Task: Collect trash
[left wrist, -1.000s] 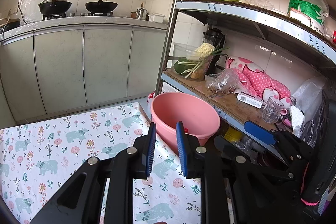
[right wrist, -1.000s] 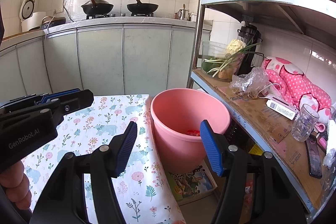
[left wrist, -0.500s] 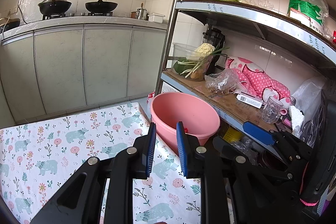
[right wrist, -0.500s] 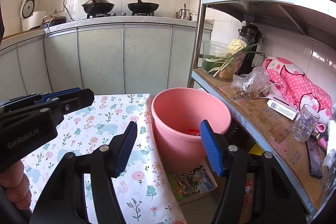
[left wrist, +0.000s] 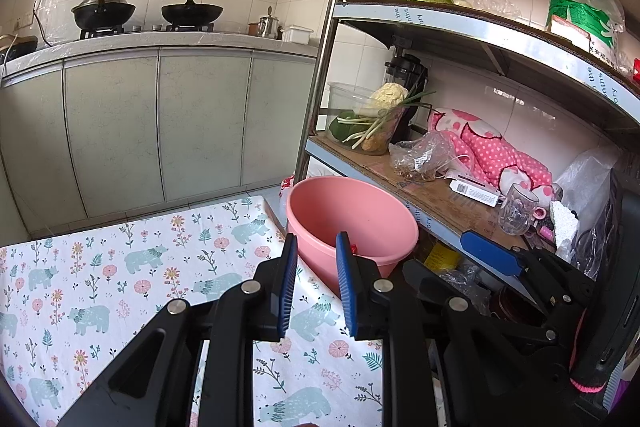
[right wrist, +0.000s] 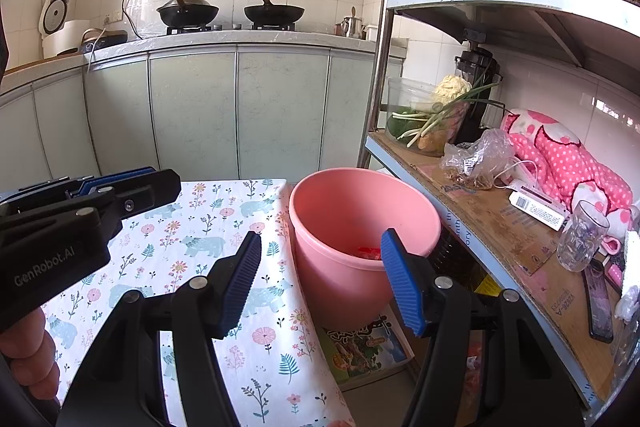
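Observation:
A pink bucket [left wrist: 352, 211] [right wrist: 360, 203] stands on the floor just off the right edge of the table, which is covered with a floral cloth [left wrist: 120, 267] [right wrist: 208, 227]. Something red [right wrist: 370, 253] lies at the bucket's bottom. My left gripper [left wrist: 317, 241] hovers over the table's right edge and points at the bucket; its blue pads stand a narrow gap apart with nothing between them. My right gripper [right wrist: 320, 239] is wide open and empty, and the bucket shows between its fingers. Each gripper appears at the edge of the other's view, with a hand [right wrist: 24, 359] under the left one.
A metal shelf rack [right wrist: 500, 227] rises right of the bucket, holding a bowl of vegetables [right wrist: 428, 115], a plastic bag [right wrist: 476, 159], a pink dotted cloth [right wrist: 568, 155], a glass mug [right wrist: 580, 235] and a phone [right wrist: 598, 303]. A colourful printed sheet [right wrist: 360, 347] lies under the bucket. Cabinets with two woks [left wrist: 148, 11] stand behind.

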`<state>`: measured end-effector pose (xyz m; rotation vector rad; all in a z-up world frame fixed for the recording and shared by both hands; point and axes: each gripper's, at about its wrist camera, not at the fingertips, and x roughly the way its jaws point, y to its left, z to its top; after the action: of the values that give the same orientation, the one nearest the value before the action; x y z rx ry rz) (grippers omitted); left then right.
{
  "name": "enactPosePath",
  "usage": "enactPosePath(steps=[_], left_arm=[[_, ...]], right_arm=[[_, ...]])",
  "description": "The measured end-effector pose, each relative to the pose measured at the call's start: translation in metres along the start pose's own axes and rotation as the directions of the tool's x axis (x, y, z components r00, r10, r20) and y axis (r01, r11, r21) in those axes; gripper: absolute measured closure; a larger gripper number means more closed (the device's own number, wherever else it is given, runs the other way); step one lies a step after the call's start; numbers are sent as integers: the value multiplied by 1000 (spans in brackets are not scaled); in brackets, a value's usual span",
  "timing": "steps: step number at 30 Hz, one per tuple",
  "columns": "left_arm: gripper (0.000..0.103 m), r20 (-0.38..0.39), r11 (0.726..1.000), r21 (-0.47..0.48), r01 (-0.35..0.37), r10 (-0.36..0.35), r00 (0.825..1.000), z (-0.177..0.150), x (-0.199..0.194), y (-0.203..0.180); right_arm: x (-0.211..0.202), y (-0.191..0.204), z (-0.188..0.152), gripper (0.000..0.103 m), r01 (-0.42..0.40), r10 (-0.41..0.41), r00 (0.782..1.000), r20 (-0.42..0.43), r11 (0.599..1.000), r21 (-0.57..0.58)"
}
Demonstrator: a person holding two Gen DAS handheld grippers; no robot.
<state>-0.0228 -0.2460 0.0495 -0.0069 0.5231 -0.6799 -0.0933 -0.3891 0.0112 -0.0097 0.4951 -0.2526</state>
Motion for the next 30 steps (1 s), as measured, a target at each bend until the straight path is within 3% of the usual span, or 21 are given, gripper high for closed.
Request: enactPosePath(steps=[30], left_arm=[[84, 4, 1000, 0, -2, 2, 1000, -2, 1, -2]], right_arm=[[3, 3, 1, 40, -6, 6, 1000, -9, 1000, -11]])
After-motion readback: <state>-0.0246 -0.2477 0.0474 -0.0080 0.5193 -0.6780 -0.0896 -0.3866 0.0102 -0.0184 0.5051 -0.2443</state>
